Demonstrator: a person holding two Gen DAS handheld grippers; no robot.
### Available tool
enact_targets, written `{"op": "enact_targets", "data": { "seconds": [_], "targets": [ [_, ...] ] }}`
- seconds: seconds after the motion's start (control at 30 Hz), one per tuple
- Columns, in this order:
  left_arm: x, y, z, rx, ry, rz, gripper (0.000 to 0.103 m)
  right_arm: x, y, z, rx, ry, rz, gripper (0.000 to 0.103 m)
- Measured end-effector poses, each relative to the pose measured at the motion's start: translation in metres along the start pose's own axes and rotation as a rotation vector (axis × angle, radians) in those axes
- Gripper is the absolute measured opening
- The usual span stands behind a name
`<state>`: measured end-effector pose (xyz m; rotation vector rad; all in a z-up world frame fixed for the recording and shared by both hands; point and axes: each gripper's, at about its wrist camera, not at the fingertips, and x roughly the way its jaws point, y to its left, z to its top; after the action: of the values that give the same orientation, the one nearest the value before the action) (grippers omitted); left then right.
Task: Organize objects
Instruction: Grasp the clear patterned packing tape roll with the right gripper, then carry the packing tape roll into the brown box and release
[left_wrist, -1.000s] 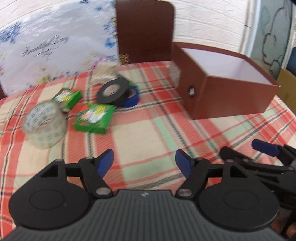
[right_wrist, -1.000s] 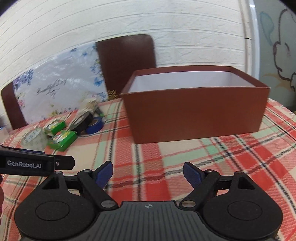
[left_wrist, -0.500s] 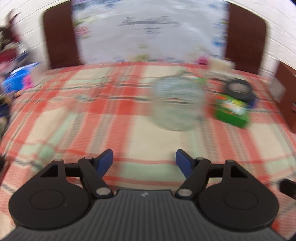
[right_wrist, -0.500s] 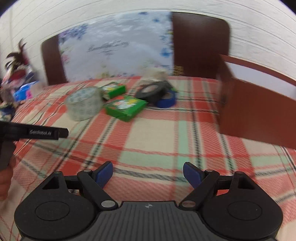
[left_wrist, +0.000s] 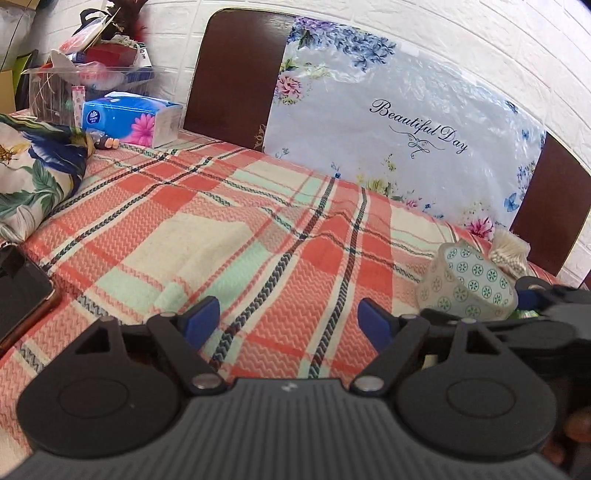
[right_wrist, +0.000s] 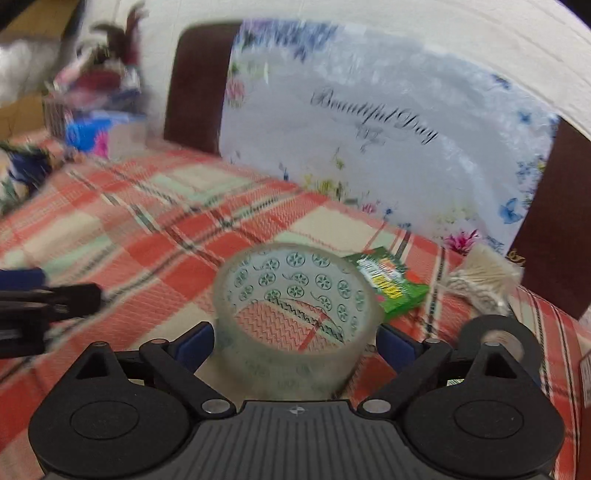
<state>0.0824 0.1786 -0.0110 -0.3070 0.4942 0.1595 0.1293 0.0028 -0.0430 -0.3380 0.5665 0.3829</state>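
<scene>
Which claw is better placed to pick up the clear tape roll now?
Right. The right claw already straddles the clear tape roll, jaws opening around it. The left claw faces bare tablecloth.

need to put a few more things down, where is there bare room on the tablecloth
The broad middle of the tablecloth is bare, bordered by the phone and pillow on the left, the tissue pack behind, and the clear tape roll on the right. It is crowded past that roll: green box, cotton swabs, black tape.
</scene>
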Motion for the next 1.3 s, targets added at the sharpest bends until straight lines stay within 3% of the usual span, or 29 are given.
{"op": "enact_targets", "data": {
  "seconds": [0.07,0.17,0.37,0.43,0.57,0.63,0.73,0.8,0.87,1.0,1.3],
  "targets": [
    [0.000,0.001,-0.001,-0.007,-0.001,-0.005,0.084,0.001,-0.007,0.003,0.055,-0.009,0.031,0.088],
    [0.000,0.002,-0.001,-0.008,-0.002,-0.007,0.085,-0.018,-0.006,-0.009,0.029,-0.008,0.037,0.088],
    [0.001,-0.003,-0.002,0.025,0.008,0.007,0.086,-0.098,-0.013,-0.077,0.046,-0.022,0.066,0.089],
    [0.000,-0.008,-0.003,0.057,0.018,0.023,0.087,-0.126,-0.030,-0.101,0.086,-0.009,0.014,0.088],
    [-0.002,-0.034,-0.003,0.160,0.090,0.078,0.082,-0.169,-0.083,-0.151,0.247,0.028,-0.216,0.090],
    [-0.012,-0.060,0.001,0.145,0.152,-0.032,0.071,-0.187,-0.106,-0.168,0.312,0.036,-0.277,0.097],
    [-0.040,-0.132,0.000,0.225,0.187,-0.250,0.070,-0.205,-0.111,-0.181,0.285,0.027,-0.269,0.099],
    [-0.055,-0.184,-0.009,0.310,0.263,-0.413,0.071,-0.208,-0.108,-0.185,0.253,0.040,-0.277,0.099],
    [-0.065,-0.225,-0.024,0.379,0.347,-0.524,0.071,-0.210,-0.107,-0.189,0.240,0.039,-0.280,0.098],
    [-0.073,-0.275,-0.052,0.487,0.429,-0.551,0.071,-0.220,-0.119,-0.196,0.292,0.012,-0.251,0.098],
    [-0.061,-0.291,-0.069,0.545,0.493,-0.460,0.074,-0.211,-0.135,-0.200,0.380,0.015,-0.179,0.098]
  ]
}}
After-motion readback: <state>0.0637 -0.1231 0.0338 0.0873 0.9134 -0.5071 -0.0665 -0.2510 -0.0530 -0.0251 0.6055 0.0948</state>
